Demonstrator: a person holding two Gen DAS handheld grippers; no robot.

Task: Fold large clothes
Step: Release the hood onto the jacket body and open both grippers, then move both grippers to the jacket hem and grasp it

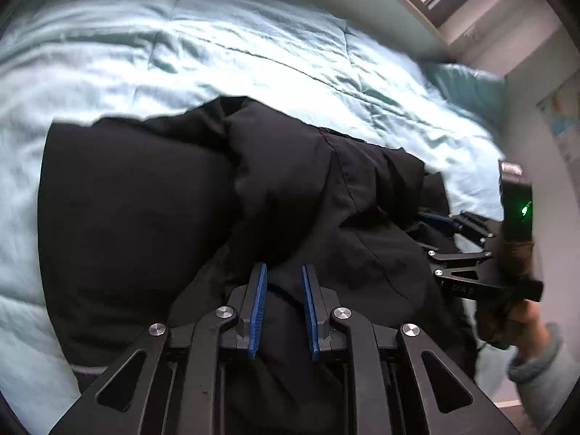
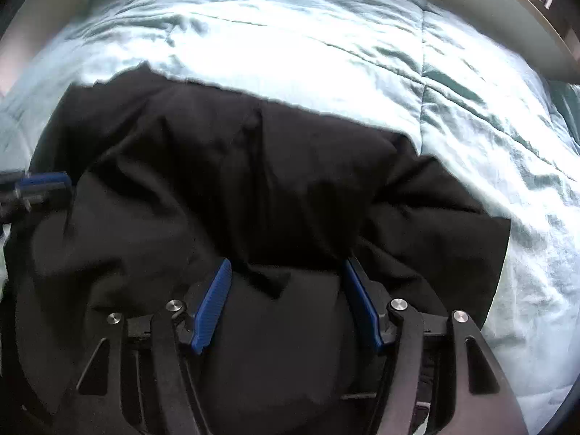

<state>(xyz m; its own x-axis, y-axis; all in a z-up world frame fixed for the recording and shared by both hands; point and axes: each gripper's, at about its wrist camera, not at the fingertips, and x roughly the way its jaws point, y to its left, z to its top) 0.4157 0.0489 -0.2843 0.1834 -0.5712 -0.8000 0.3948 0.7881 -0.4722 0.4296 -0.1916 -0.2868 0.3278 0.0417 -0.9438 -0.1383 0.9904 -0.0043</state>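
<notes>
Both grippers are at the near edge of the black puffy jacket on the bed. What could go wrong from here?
1. The left gripper has its jaws narrowly closed on a thin pinch of the black puffy jacket; the slippery fabric may slide out.
2. The right gripper stands wide, with bulky fabric between its blue pads; it may close on several layers.
3. The jacket may drag and wrinkle the light blue quilted bedspread.
</notes>
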